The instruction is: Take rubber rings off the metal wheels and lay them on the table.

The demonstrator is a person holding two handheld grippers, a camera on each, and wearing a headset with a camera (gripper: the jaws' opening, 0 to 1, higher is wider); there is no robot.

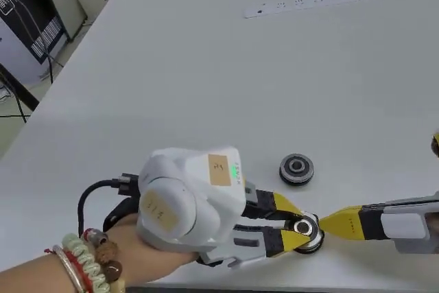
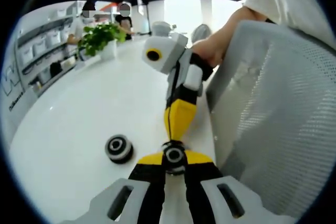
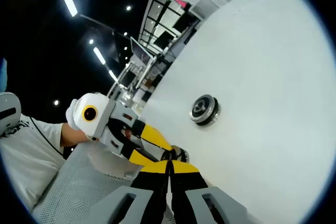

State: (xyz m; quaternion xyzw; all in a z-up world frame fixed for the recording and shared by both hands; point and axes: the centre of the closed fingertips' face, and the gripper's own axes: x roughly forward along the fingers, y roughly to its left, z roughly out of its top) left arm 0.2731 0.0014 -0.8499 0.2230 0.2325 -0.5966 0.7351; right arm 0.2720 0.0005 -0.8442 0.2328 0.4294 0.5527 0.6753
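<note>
1. The white table (image 1: 206, 80) carries everything. The work sits at its near edge, right at the jaws of both grippers.
2. The left gripper (image 2: 174, 162) is closed on a metal wheel (image 1: 304, 226), one yellow jaw on each side, pinning the wheel flat on the tabletop.
3. The right gripper (image 1: 326, 223) comes in from the opposite side, nose to nose with the left one. Its jaws are pressed together into a wedge, and the tip touches the wheel's rim. I cannot tell whether any rubber is pinched between them.
4. A second wheel (image 1: 296, 169) lies free on the table, near the left gripper's tips and off to one side. It still has its dark band on.
5. The rubber ring (image 1: 309, 245) of the clamped wheel is still seated, judging by the dark edge showing under the left jaws.
6. To do this step well:
   - Keep the left grip firm and low so the wheel cannot spin or tip.
   - Work the right tips under the ring's lip rather than against the metal.
   - Peel outward and up, away from the left jaws.
   - Lay the ring down clear of the free wheel.
</note>
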